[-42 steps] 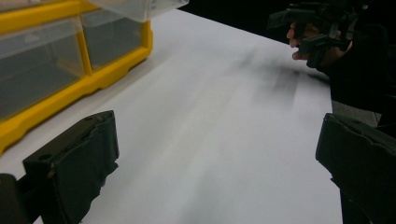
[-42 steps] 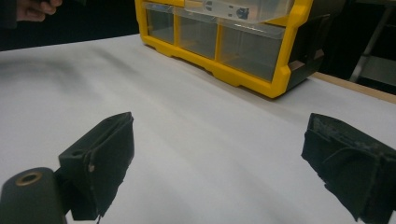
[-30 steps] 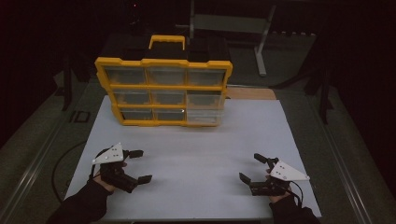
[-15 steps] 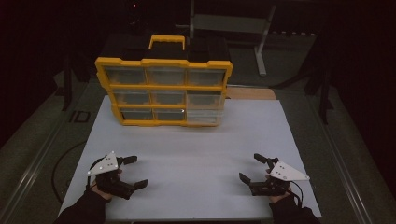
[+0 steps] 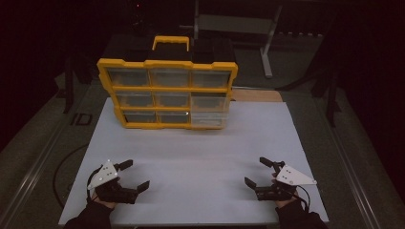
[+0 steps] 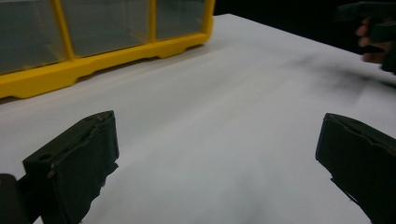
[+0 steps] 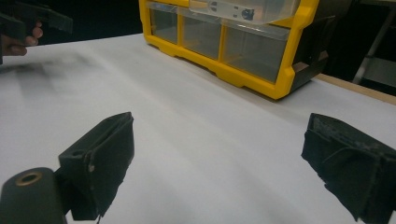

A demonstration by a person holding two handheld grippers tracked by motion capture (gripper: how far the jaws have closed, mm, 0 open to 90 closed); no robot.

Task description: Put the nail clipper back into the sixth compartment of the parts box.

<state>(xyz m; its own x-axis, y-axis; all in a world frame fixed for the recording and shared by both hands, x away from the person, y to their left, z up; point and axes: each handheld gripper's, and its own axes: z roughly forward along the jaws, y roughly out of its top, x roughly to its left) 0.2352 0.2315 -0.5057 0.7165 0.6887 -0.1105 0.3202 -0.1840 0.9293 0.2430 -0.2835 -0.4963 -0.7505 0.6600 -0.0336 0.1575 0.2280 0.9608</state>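
The yellow drawer box [image 5: 167, 93] stands upright at the far end of the white mat [image 5: 200, 157], with its clear little drawers facing me and its yellow handle [image 5: 170, 42] on top. I use the box as my marker for everything. My left gripper [image 5: 131, 175] is well apart from the box, near the mat edge closest to me, below the box's left side. My right gripper [image 5: 260, 172] is also well apart from the box, near that same edge, below and past its right side. Both have their jaws spread wide with nothing between them. In the left gripper view I see the bottom rim of the box [image 6: 93, 65] ahead, with bare mat between it and my jaws. In the right gripper view I see the box's corner [image 7: 285, 70] ahead, and one clear drawer [image 7: 247, 9] in the upper row sticks out a little from the front. I think I am at the very start, just getting ready. Nothing is touched yet. My next move, I think, is to reach forward over the mat to the box front, line the jaws up on one drawer's small lip, and pinch it gently. I may need the other gripper to hold the box steady so it does not slide or tip.
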